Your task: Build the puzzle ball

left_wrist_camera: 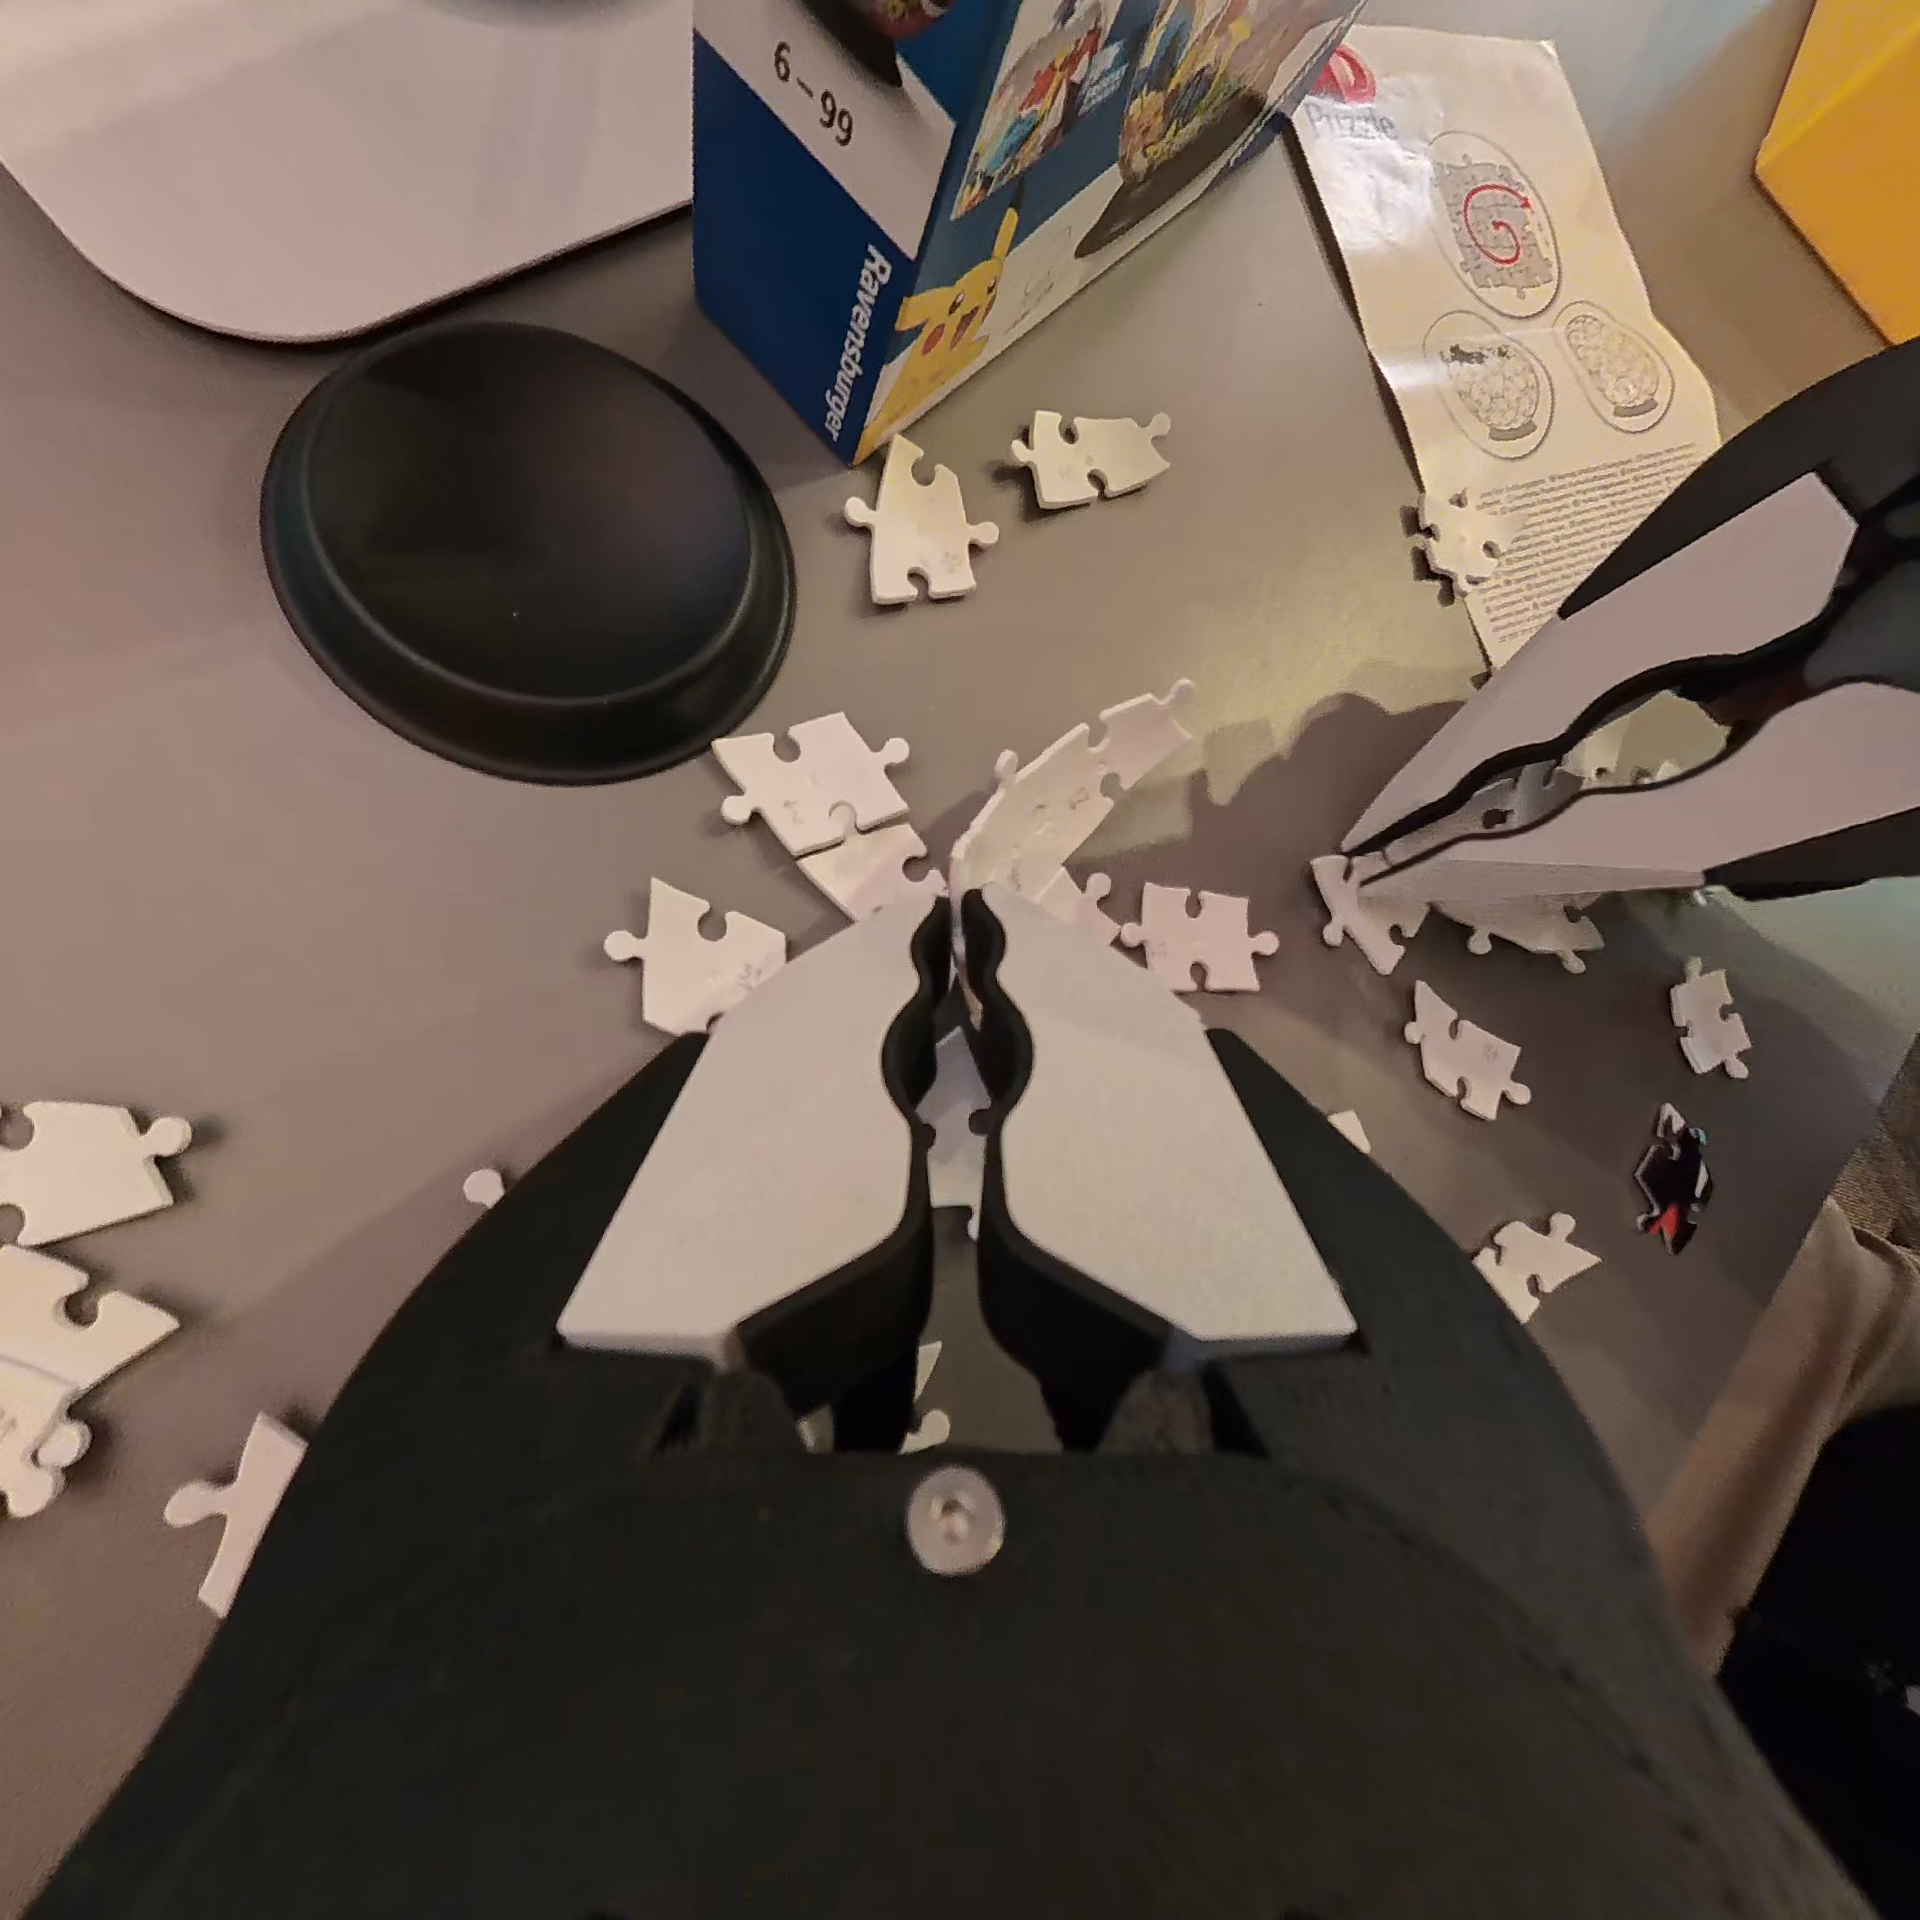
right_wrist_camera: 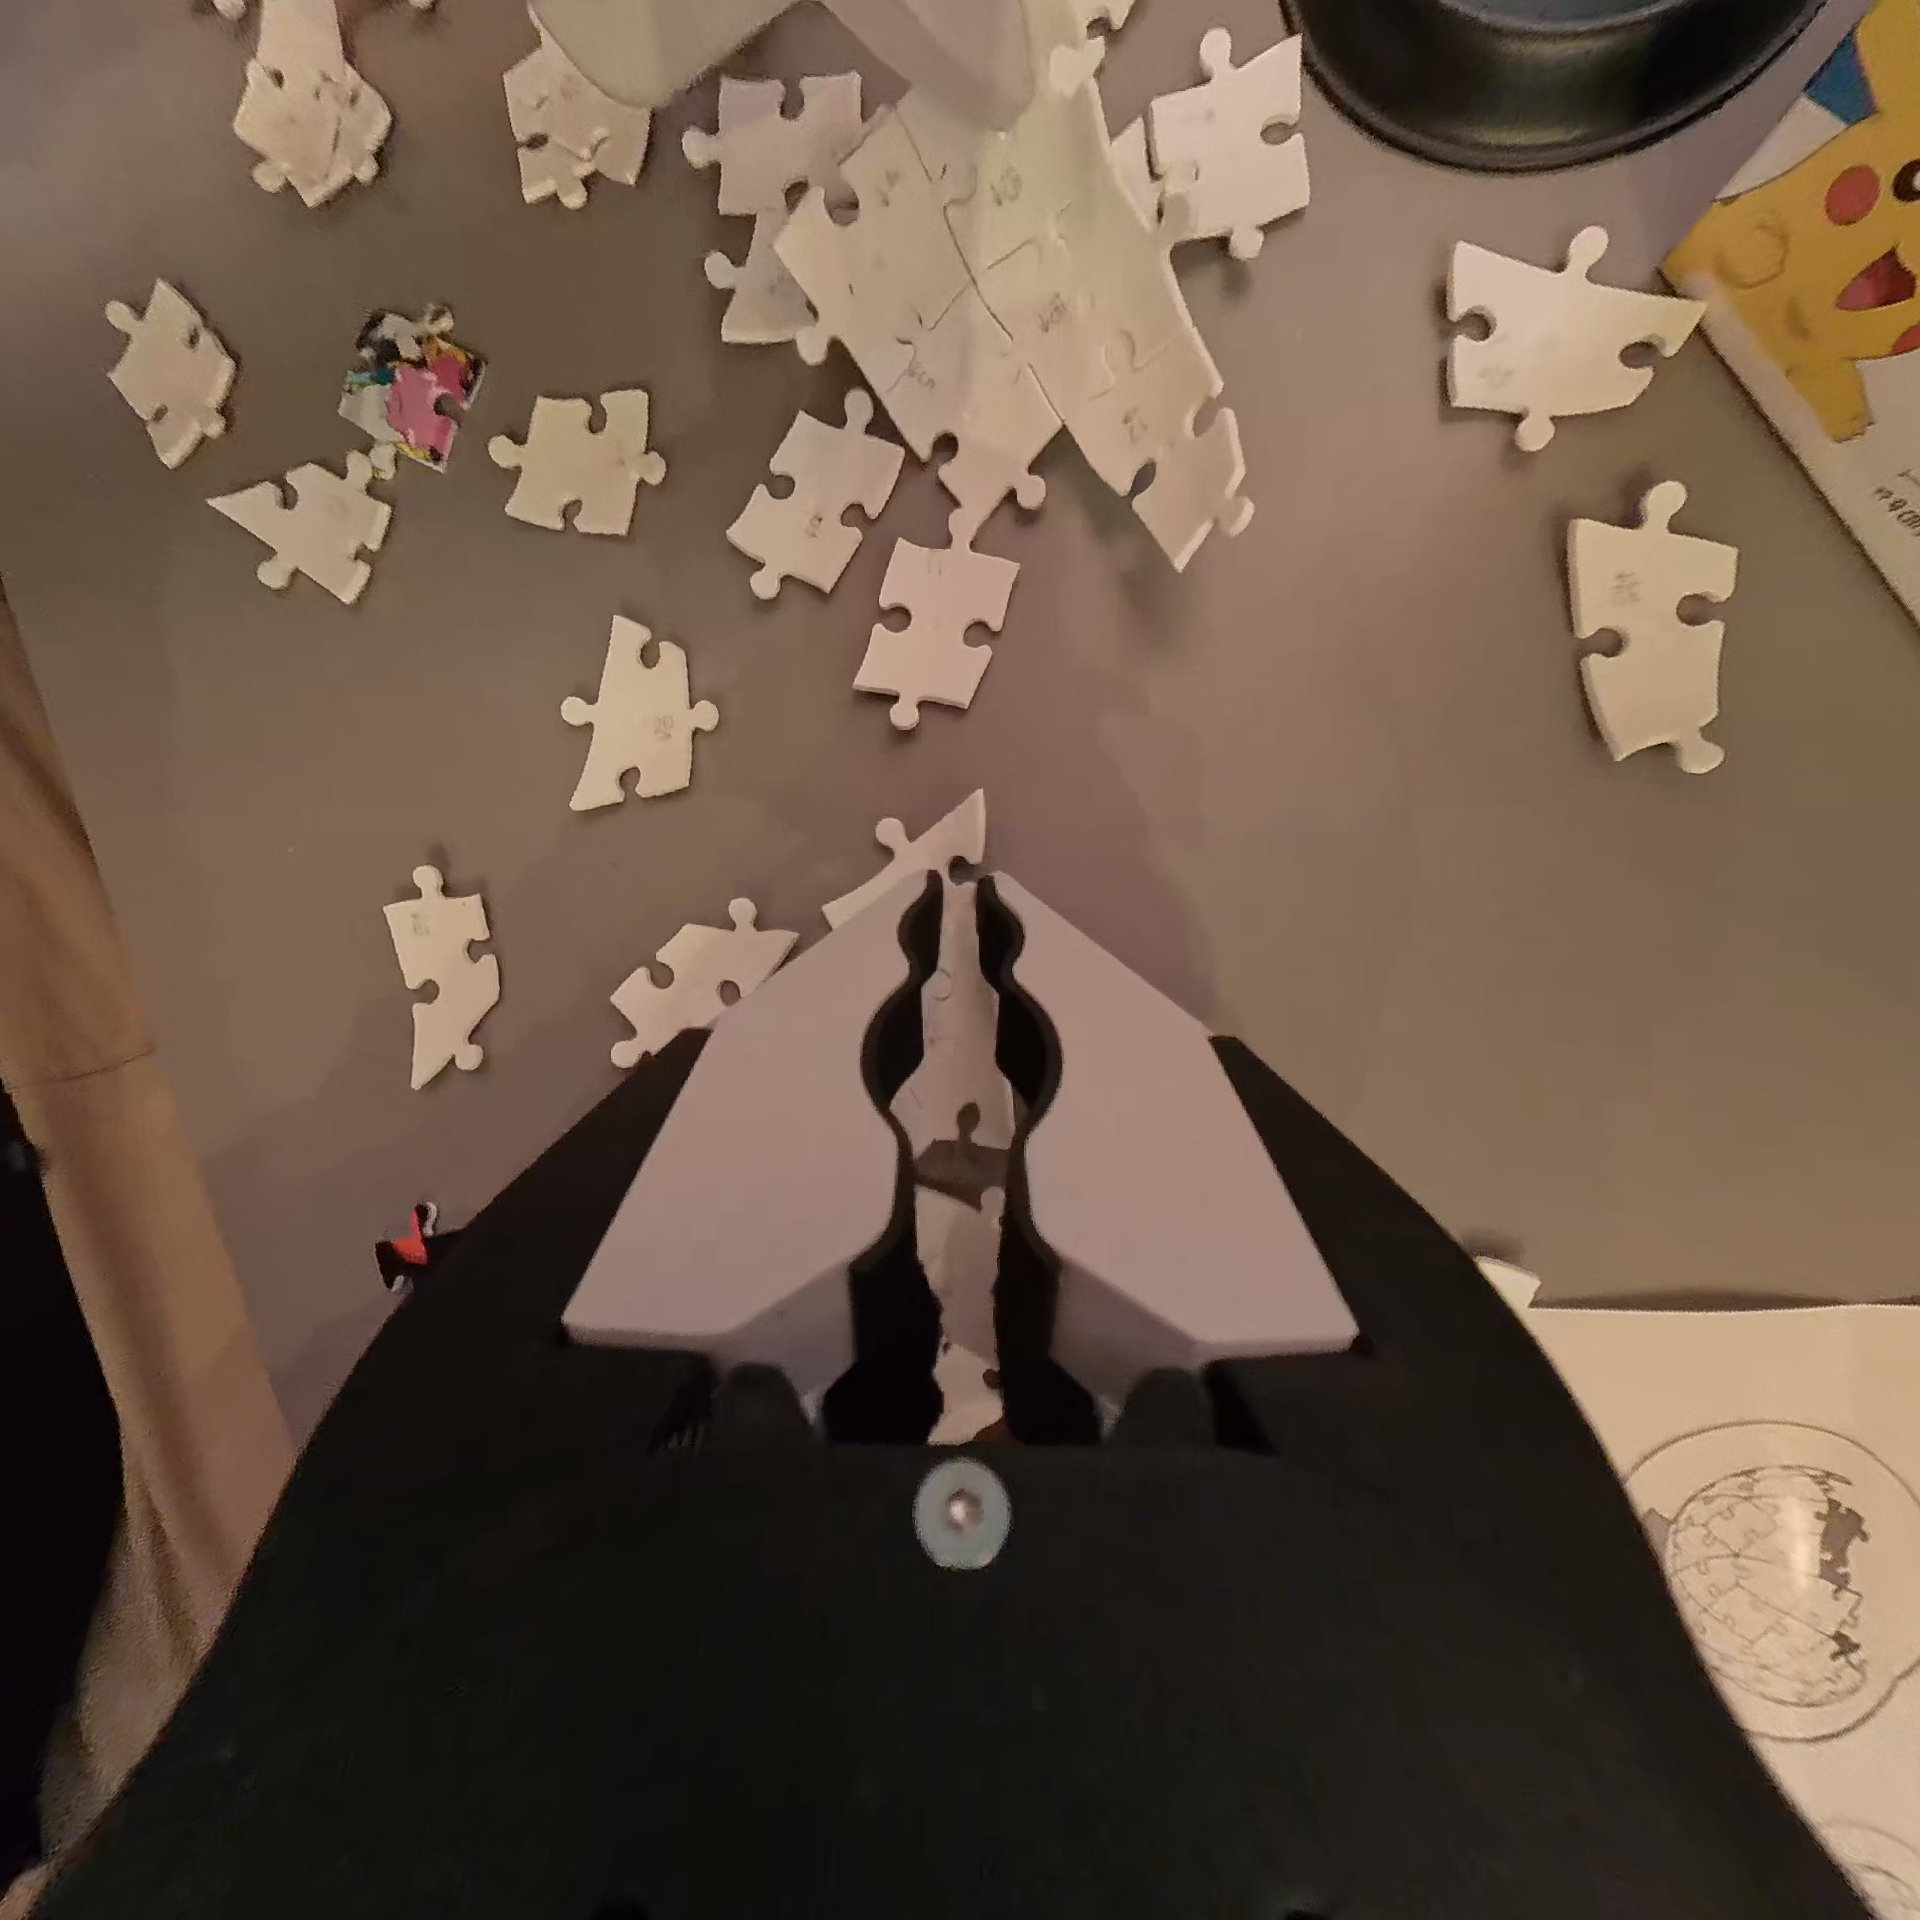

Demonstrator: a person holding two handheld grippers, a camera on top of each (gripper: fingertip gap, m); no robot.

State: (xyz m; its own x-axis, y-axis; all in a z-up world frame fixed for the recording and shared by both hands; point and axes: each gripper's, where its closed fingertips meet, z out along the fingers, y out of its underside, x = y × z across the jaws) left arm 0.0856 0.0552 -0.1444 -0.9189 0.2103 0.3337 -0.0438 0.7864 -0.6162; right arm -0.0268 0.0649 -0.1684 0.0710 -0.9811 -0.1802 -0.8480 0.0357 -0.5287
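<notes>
My left gripper (left_wrist_camera: 957, 902) is shut on the edge of a curved cluster of joined white puzzle pieces (left_wrist_camera: 1081, 790) and holds it tilted up off the grey table. In the right wrist view the cluster (right_wrist_camera: 1018, 312) hangs at the top centre under the left gripper's grey fingers (right_wrist_camera: 935, 62). My right gripper (right_wrist_camera: 961, 883) is shut on a single white puzzle piece (right_wrist_camera: 935, 842), low over the table, short of the cluster. It also shows in the left wrist view (left_wrist_camera: 1351, 868), right of the cluster, pinching that piece (left_wrist_camera: 1361, 920).
Many loose pieces lie face down around the cluster, e.g. (right_wrist_camera: 935, 623), and one is colour side up (right_wrist_camera: 416, 395). The black round stand (left_wrist_camera: 520, 551), the puzzle box (left_wrist_camera: 935, 208), an instruction sheet (left_wrist_camera: 1507, 312) and a yellow box (left_wrist_camera: 1849, 156) are at the far side. Spacing between my two grippers at the tips: around 12 cm.
</notes>
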